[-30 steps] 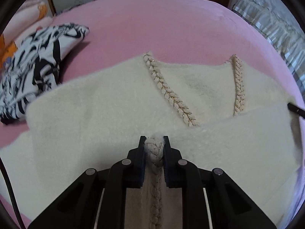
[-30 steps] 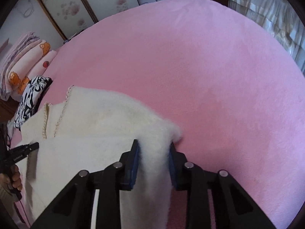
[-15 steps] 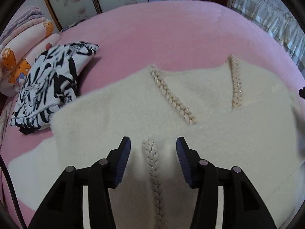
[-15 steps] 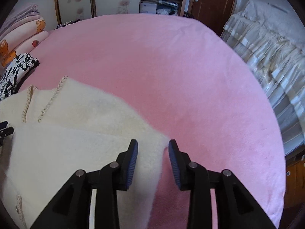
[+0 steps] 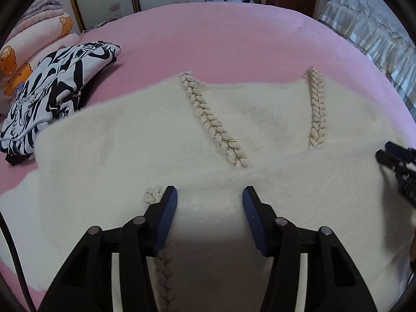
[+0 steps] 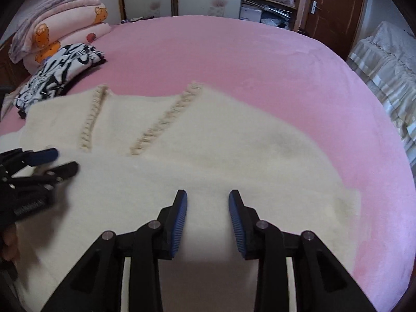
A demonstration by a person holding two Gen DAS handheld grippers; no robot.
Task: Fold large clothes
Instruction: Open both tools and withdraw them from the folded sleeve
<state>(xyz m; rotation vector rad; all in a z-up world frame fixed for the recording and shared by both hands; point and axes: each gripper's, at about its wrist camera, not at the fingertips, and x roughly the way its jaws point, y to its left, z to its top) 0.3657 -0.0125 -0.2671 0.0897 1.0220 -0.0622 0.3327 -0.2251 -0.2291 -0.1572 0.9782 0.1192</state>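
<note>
A fluffy cream cardigan (image 5: pixel 124 145) with braided gold-thread trim (image 5: pixel 213 124) lies on the pink bed, its lower part folded up over the body. It also shows in the right wrist view (image 6: pixel 234 145). My left gripper (image 5: pixel 209 197) is open and empty, hovering over the folded edge, with a trim end just left of its left finger. My right gripper (image 6: pixel 208 197) is open and empty above the cardigan's right half. The right gripper shows at the left view's right edge (image 5: pixel 397 161); the left gripper shows at the right view's left edge (image 6: pixel 39 166).
A black-and-white patterned garment (image 5: pixel 49 93) lies folded at the left of the pink bed (image 5: pixel 234 39). Stacked pink blankets (image 6: pixel 59 26) sit behind it. A second bed with a pale frilled cover (image 6: pixel 384 59) stands to the right. A wooden door (image 6: pixel 335 5) is at the back.
Both grippers have let go of the cardigan and opened. They have pulled back and lifted, leaving the folded-up part lying on the body.
</note>
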